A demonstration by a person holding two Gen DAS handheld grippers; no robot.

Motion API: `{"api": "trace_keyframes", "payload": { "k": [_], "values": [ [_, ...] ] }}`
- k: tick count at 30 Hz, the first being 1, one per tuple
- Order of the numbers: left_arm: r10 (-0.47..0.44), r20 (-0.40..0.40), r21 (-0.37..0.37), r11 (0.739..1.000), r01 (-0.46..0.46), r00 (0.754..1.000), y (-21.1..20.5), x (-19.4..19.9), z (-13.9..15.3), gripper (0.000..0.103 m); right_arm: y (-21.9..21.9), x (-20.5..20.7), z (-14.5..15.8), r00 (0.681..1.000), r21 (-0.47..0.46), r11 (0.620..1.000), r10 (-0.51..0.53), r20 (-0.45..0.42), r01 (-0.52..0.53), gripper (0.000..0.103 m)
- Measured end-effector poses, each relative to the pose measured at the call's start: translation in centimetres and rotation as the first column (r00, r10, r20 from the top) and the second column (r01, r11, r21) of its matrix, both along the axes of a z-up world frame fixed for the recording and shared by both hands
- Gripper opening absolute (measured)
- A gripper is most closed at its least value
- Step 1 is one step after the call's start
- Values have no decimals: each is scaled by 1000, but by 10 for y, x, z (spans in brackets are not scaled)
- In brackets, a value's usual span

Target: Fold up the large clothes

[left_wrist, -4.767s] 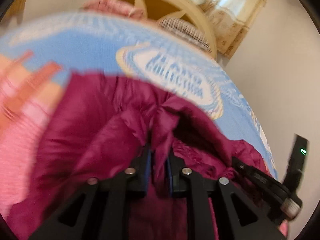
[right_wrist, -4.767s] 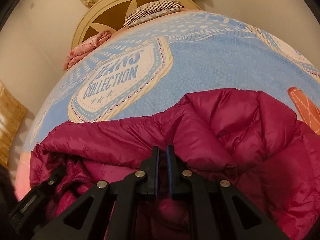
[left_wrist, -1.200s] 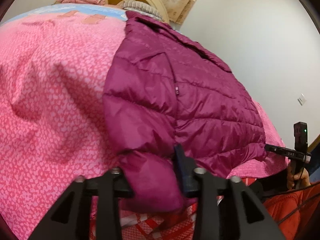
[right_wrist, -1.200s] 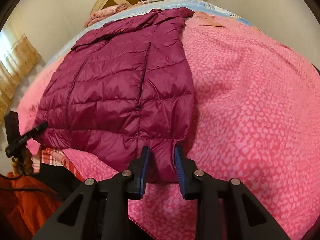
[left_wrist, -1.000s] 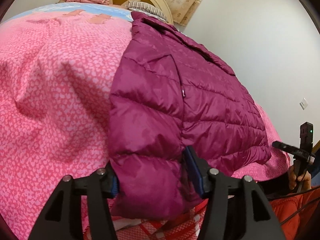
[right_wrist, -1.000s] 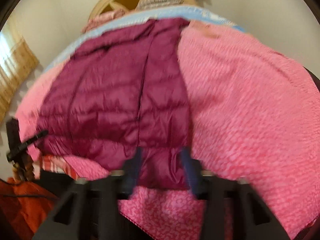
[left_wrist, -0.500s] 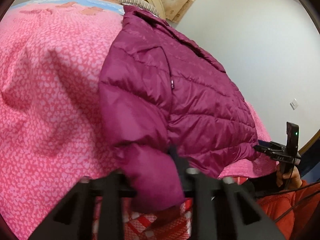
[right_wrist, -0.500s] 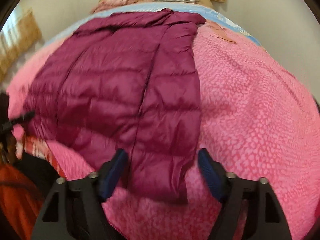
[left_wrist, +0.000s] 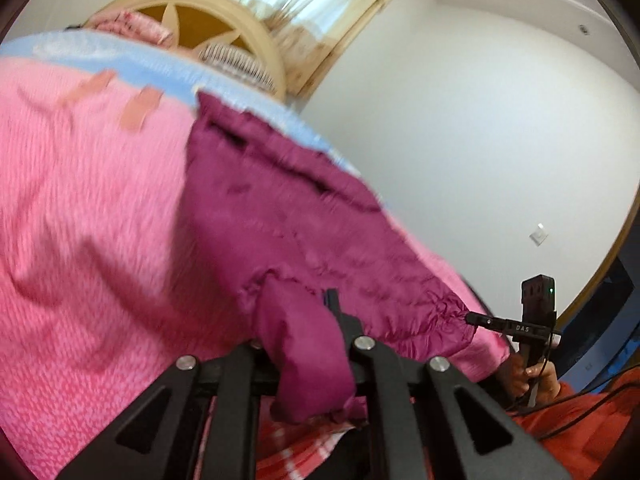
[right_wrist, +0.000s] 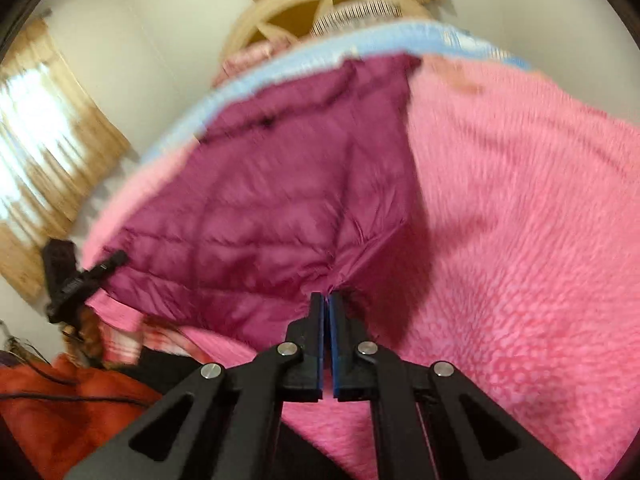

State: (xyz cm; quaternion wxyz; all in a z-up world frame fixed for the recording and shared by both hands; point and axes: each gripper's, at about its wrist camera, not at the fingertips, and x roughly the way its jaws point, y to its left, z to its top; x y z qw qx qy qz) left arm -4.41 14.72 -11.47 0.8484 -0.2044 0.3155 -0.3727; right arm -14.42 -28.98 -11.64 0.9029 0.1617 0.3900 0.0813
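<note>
A magenta puffer jacket [left_wrist: 288, 216] lies lengthwise on the pink bedspread [left_wrist: 88, 208], its collar toward the headboard. My left gripper [left_wrist: 296, 320] is shut on one near hem corner, and a puffy fold of the jacket bulges over the jaws and hides the left finger. My right gripper [right_wrist: 329, 300] is shut on the other hem corner, and the jacket [right_wrist: 280, 200] gathers into a pinch at its blue pads. Each view shows the other gripper at the far hem corner: the right gripper [left_wrist: 500, 324] and the left gripper [right_wrist: 80, 272]. The hem is lifted off the bed.
A round cream headboard [left_wrist: 224, 12] with a striped pillow [left_wrist: 236, 64] and a blue blanket band [right_wrist: 256, 76] lie beyond the collar. An orange garment [right_wrist: 68, 404] and a plaid cloth [right_wrist: 128, 344] sit at the bed's near edge. A hand [left_wrist: 536, 376] holds the right gripper.
Both grippers closed on the jacket's hem corners, which earlier sat between open jaws. Both rose and tipped upward, and the hem came up off the bedspread.
</note>
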Motion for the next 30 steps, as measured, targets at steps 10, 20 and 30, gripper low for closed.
{"api": "trace_keyframes", "payload": {
  "k": [10, 20, 30],
  "values": [
    [-83, 194, -20, 996, 89, 978, -7, -27, 66, 10, -7, -24, 49, 991, 83, 996, -1, 133, -11, 1],
    [-54, 172, -107, 992, 73, 984, 0, 7, 112, 10, -37, -35, 109, 955, 125, 992, -50, 294, 13, 0],
    [42, 127, -134, 991, -24, 991, -5, 73, 130, 10, -62, 55, 88, 992, 190, 979, -90, 84, 73, 1]
  ]
}}
